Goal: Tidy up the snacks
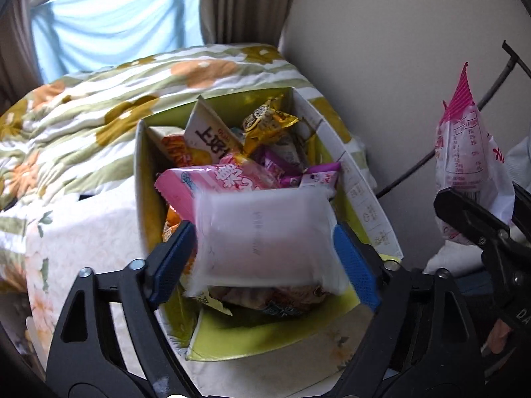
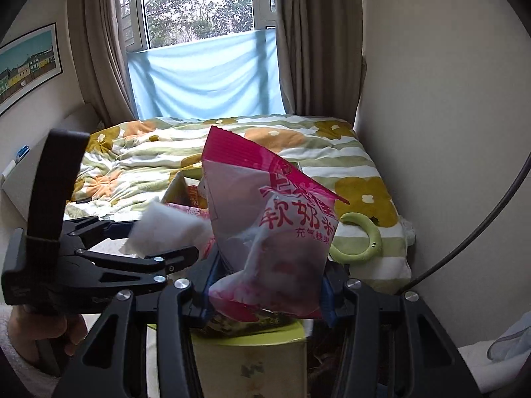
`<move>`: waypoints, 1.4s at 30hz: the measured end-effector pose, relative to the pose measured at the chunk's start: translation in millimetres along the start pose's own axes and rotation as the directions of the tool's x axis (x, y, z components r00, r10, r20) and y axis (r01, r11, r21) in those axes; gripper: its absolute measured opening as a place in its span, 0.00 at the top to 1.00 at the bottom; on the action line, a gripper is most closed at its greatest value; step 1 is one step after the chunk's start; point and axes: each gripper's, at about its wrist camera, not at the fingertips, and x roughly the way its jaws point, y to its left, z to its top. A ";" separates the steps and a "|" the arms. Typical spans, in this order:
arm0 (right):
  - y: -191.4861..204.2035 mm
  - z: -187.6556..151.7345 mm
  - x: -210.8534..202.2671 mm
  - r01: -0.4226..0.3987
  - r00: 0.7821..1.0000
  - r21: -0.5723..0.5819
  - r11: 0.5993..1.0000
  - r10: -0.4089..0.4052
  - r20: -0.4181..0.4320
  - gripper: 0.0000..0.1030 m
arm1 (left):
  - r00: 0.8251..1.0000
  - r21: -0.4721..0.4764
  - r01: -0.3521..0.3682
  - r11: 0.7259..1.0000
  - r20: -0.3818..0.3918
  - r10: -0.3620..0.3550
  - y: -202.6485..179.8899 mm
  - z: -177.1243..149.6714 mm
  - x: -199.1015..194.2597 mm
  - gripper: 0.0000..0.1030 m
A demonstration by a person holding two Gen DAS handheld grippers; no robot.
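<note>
Mostly done: box (image 1: 361,179) below left tongs (image 1: 265,248) already full. Left tongs grip white pack (image 1: 262,235), right tongs (image 2: 267,285) grip pink bag (image 2: 275,232); both still to drop in.

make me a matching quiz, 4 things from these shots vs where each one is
Things:
1. white packet
2. pink bag
3. gold wrapper
4. green ring

Places:
a. lying on the bed
b. in the box, far end
c. between the left gripper's fingers
d. in the right gripper

Pairs: 1-c, 2-d, 3-b, 4-a
</note>
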 end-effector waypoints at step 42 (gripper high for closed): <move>7.3 -1.3 37.6 -0.116 0.990 0.018 0.993 0.117 -0.075 0.03 | 0.984 -0.168 -0.164 0.972 0.044 0.174 89.6 -62.5 -79.2 0.00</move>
